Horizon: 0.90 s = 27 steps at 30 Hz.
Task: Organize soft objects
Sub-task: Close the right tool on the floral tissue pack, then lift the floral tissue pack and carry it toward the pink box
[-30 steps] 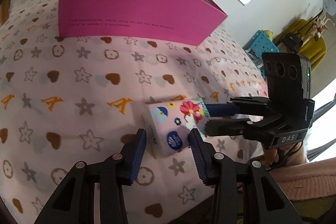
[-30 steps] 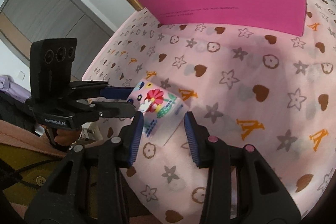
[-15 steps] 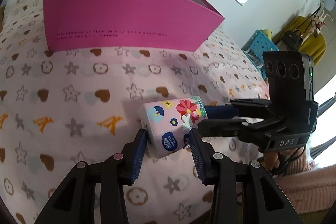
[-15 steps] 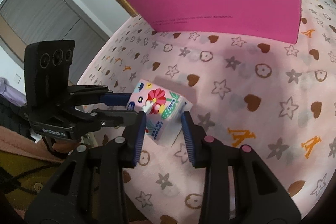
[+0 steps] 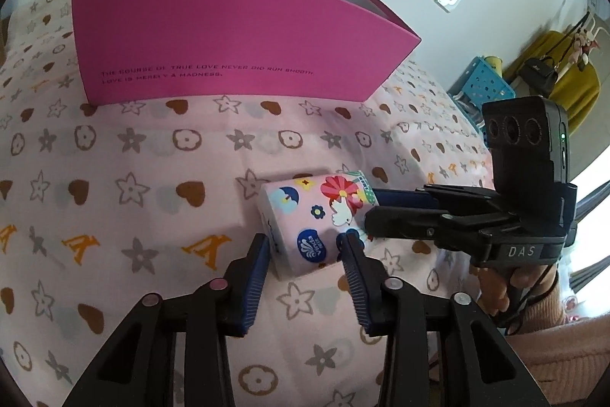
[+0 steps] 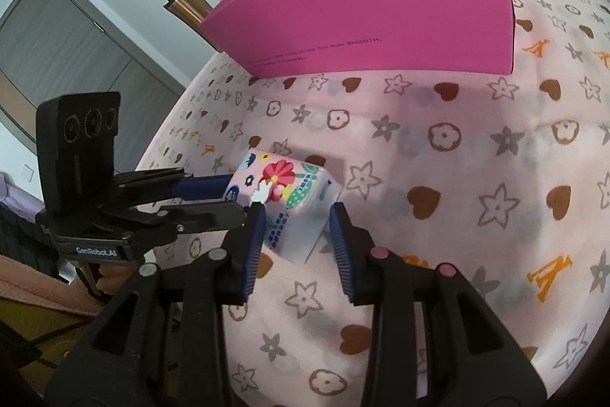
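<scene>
Both grippers grasp the floral tissue pack (image 5: 312, 220) lying on the patterned bedspread (image 5: 152, 159) before the pink box (image 5: 228, 41): left gripper (image 5: 305, 254) closing on one end, right gripper (image 6: 295, 227) clamped across the other; next, I judge, lift it into that box

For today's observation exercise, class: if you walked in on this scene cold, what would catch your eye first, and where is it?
The big magenta box stands open-topped at the back of the pink star-and-heart bedspread. In front of it, a small flowered tissue pack sits between both claws: the left claw is closing on its near end while the right claw grips the other. A teal crate stands off to the side.
</scene>
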Available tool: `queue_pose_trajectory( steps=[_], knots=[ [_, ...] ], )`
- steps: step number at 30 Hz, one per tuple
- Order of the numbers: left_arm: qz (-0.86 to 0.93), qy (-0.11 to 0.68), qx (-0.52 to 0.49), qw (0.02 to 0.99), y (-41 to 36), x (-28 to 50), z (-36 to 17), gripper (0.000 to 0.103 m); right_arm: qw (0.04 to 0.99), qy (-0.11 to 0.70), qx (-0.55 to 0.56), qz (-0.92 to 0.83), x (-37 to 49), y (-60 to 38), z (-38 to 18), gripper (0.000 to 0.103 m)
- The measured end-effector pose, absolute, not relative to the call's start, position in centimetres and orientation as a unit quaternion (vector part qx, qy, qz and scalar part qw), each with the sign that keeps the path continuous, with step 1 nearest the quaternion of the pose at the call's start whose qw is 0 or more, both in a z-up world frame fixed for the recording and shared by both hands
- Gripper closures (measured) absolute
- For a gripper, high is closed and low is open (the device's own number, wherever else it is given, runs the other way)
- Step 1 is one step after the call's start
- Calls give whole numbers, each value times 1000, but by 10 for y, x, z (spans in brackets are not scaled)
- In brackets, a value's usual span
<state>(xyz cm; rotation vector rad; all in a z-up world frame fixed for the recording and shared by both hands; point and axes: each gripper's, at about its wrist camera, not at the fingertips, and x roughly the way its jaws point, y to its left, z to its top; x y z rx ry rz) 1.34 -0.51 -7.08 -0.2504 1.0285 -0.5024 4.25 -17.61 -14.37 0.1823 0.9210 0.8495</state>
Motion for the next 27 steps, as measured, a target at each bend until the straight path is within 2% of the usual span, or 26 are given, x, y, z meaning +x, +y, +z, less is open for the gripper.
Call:
queue_pose_trajectory(
  steps=[10,27],
  knots=[
    [-238,479,-109,838,-10,13,-64,68,810,422,75,400,39,-173,-141,70],
    [-238,457,-90,852,-17,17,-46,68,819,400,80,403,39,-179,-122,71]
  ],
)
